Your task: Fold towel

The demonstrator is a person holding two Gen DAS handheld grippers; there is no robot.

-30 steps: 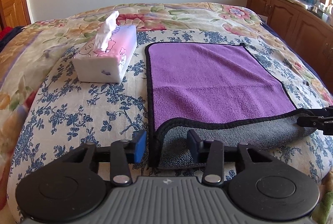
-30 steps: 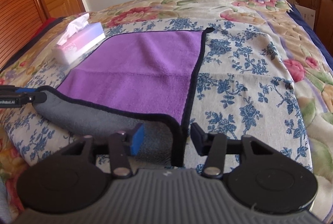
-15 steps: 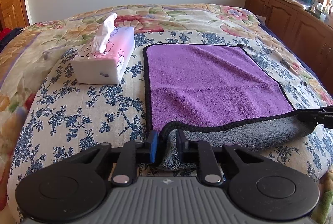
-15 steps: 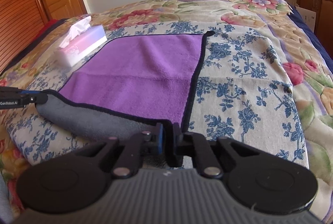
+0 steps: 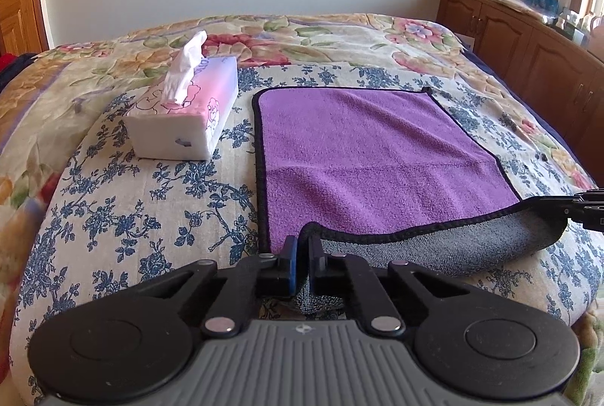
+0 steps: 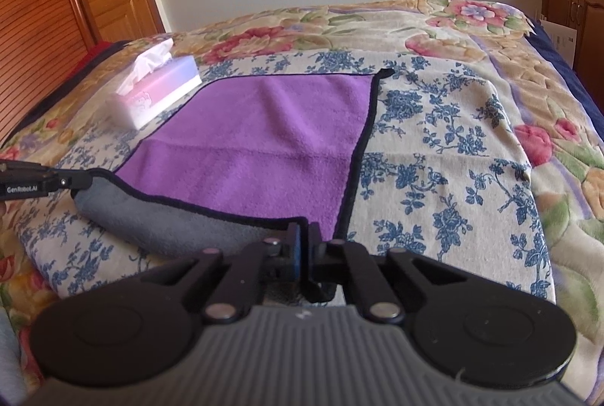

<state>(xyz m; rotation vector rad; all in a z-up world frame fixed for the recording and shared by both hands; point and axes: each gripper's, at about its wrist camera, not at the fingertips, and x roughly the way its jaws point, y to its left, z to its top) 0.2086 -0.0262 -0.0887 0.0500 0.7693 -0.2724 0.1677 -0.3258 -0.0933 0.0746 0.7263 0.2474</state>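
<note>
Where the quilted floral bedspread (image 5: 113, 217) runs off toward the far wall, broad open room beyond and to both sides of the towel (image 5: 370, 157). Plush purple rectangle, black-trimmed, grey underneath, lying mid-bed with its near edge lifted and rolled back. Long axis pointing away toward the wall. Soft white-and-pink tissue box (image 5: 188, 119) just beside its left edge. Left gripper (image 5: 303, 255) and right gripper (image 6: 304, 247) each pinching a near corner, jaws pressed together on cloth.
</note>
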